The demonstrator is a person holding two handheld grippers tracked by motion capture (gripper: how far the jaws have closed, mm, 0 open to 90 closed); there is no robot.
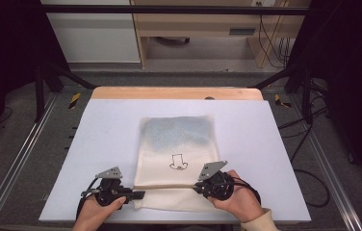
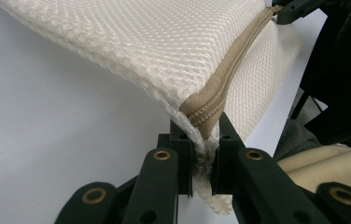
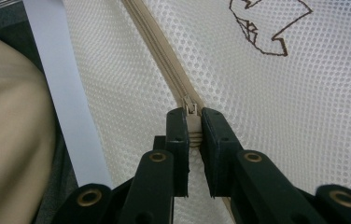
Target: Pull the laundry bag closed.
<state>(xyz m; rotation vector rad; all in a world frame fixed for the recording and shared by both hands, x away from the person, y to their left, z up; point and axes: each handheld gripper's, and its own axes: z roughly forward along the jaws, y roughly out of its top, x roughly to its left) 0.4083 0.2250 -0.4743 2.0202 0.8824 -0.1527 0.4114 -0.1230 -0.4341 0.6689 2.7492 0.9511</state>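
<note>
Low center of the high view: a cream mesh bag (image 1: 176, 161) lies flat on the white counter (image 1: 107, 125), near edge toward me. Something bluish shows through the mesh in the bag's upper half. A small dark line drawing (image 1: 178, 162) sits mid-bag.

A tan zipper (image 1: 164, 186) runs straight across the bag's lower part, left to right in the frame.

Left tool (image 1: 139, 195), lower left of the high view: my hand (image 1: 92, 214) around its body, jaws pointing right. Left gripper view, lower center: my left tool (image 2: 201, 154) is clamped tight on the bag's corner, right where the zipper (image 2: 220, 88) ends. The mesh rises off the counter there, the zipper running away to the upper right of that frame.

Right tool (image 1: 199, 186), lower right of the high view: my hand (image 1: 239, 199) behind it, cream sleeve at the bottom edge. Right gripper view, center: my right tool (image 3: 193, 130) is pinched closed on the zipper pull (image 3: 191, 108). The zipper (image 3: 157, 46) runs off to the upper left of that frame, the drawing (image 3: 271, 28) at the upper right.

Both tools sit on the zipper line, at opposite ends of it, well apart.
</note>
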